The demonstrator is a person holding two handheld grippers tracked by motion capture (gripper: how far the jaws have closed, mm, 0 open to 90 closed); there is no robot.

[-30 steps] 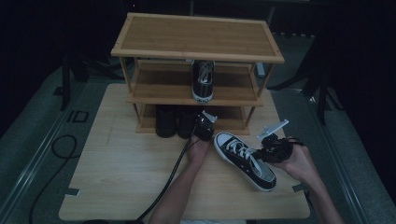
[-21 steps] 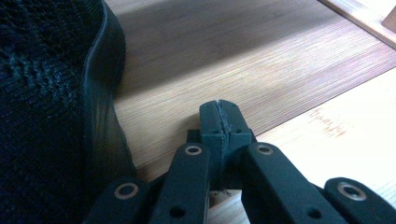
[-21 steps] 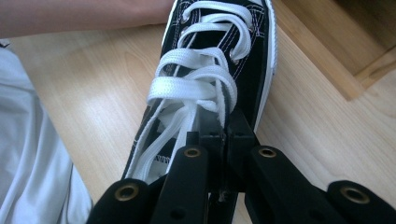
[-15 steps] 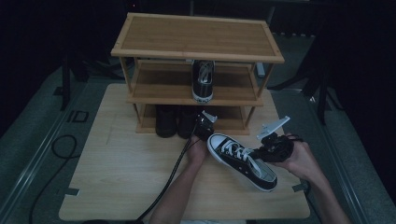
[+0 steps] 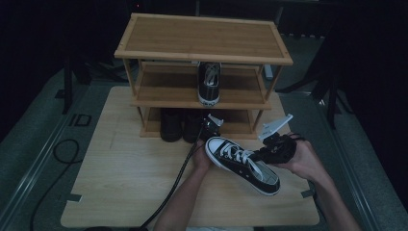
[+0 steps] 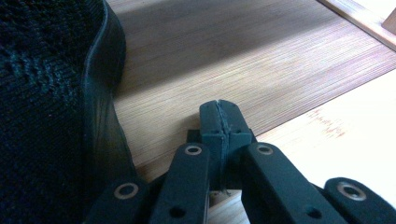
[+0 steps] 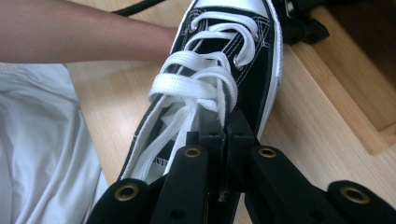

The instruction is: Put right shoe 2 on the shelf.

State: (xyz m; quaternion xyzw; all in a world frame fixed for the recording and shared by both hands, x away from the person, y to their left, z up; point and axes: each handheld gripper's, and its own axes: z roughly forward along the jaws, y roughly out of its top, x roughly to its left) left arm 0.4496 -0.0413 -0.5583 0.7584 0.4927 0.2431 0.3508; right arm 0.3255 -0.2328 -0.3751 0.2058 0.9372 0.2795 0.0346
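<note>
- We clamped the right gripper (image 5: 267,153) onto the side wall of the black sneaker (image 5: 243,164) near its opening, keeping the toe aimed toward the shoe rack (image 5: 204,54).
- The sneaker sat angled over the table (image 5: 120,183), just in front of the rack.
- Our left gripper (image 6: 220,116) was clenched on nothing, beside the dark shoes (image 5: 179,126) on the bottom shelf.
- We judged its matching sneaker (image 5: 210,83) waited on the middle shelf.

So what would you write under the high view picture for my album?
Right gripper clamps a black sneaker by its collar above the table, before a wooden shoe rack.
</note>
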